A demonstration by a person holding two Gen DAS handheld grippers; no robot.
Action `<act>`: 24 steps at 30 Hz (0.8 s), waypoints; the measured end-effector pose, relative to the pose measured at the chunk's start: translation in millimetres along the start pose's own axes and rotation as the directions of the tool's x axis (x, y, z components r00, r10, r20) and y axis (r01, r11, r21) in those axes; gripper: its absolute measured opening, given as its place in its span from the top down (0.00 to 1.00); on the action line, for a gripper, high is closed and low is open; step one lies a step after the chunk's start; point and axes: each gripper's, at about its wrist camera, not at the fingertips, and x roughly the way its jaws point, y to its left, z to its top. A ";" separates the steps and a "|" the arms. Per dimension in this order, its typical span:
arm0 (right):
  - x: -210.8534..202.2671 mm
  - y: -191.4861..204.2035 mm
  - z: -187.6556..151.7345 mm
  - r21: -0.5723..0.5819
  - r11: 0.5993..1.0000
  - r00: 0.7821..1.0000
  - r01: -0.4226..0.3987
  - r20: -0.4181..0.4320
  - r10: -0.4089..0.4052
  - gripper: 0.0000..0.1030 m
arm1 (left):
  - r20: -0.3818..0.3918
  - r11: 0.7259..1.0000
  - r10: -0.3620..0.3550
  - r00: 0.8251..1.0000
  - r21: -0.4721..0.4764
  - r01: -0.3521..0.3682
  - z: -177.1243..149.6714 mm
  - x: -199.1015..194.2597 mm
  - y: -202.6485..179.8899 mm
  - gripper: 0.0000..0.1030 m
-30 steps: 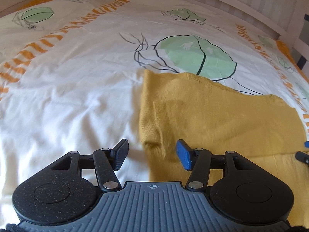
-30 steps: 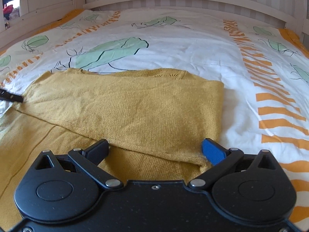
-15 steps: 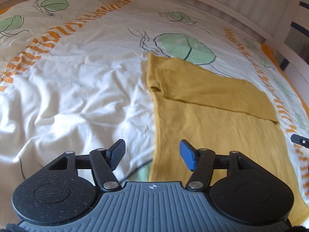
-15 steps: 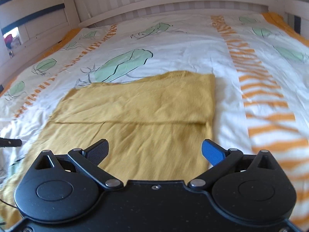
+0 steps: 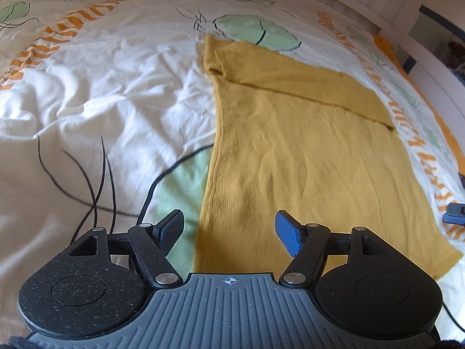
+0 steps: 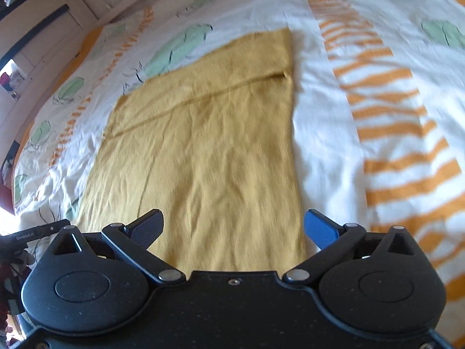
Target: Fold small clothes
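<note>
A mustard-yellow knit garment point(image 5: 296, 151) lies flat on the bed, with a band folded over at its far end. It also shows in the right wrist view point(image 6: 203, 151). My left gripper point(image 5: 229, 229) is open and empty, held above the garment's near left edge. My right gripper point(image 6: 234, 228) is open and empty, held above the garment's near right edge. The tip of the right gripper point(image 5: 454, 213) shows at the right edge of the left wrist view. The left gripper point(image 6: 35, 232) shows at the left edge of the right wrist view.
The bed cover point(image 5: 101, 87) is white with green leaf prints and orange stripes point(image 6: 386, 110), and is rumpled to the left of the garment. A pale wooden bed rail point(image 6: 72, 8) runs along the far side.
Both grippers have pulled back and risen from the folded far end toward the garment's near end. Far more of the flat garment shows now. Both stay open.
</note>
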 end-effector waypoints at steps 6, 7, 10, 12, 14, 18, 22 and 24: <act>0.2 -16.5 -17.0 0.104 0.995 0.997 -0.010 -0.079 0.018 0.00 | -0.036 1.000 -0.008 0.999 0.021 0.008 -16.1 -0.4 2.3 0.34; -0.6 -16.7 -18.1 0.108 0.994 0.996 -0.013 -0.082 0.022 0.00 | -0.039 1.000 -0.010 0.999 0.024 0.011 -16.9 -1.5 1.8 0.34; -2.0 -14.5 -20.7 0.105 0.994 0.995 -0.020 -0.091 0.029 0.00 | -0.056 0.999 -0.015 0.998 0.049 0.017 -22.1 -3.6 -1.5 0.32; -1.8 -12.9 -23.4 0.094 0.995 0.995 -0.019 -0.094 0.028 0.00 | -0.062 0.997 -0.016 0.998 0.073 0.021 -26.9 -4.8 -5.3 0.28; -1.6 -11.4 -26.8 0.082 0.996 0.995 -0.016 -0.095 0.024 0.00 | -0.071 0.995 -0.018 0.997 0.101 0.025 -31.8 -5.3 -9.3 0.25; -0.9 -8.2 -30.9 0.058 0.998 0.995 -0.009 -0.095 0.014 0.00 | -0.084 0.990 -0.009 0.996 0.140 0.020 -36.6 -5.1 -15.9 0.20; -3.9 -4.9 -34.3 0.045 0.998 0.994 -0.035 -0.106 0.040 0.00 | -0.098 0.990 -0.020 0.995 0.139 0.033 -36.4 -6.5 -16.1 0.19; -5.7 -2.4 -36.8 0.029 0.999 0.993 -0.043 -0.109 0.046 0.00 | -0.100 0.991 -0.031 0.995 0.129 0.044 -36.5 -7.5 -14.6 0.19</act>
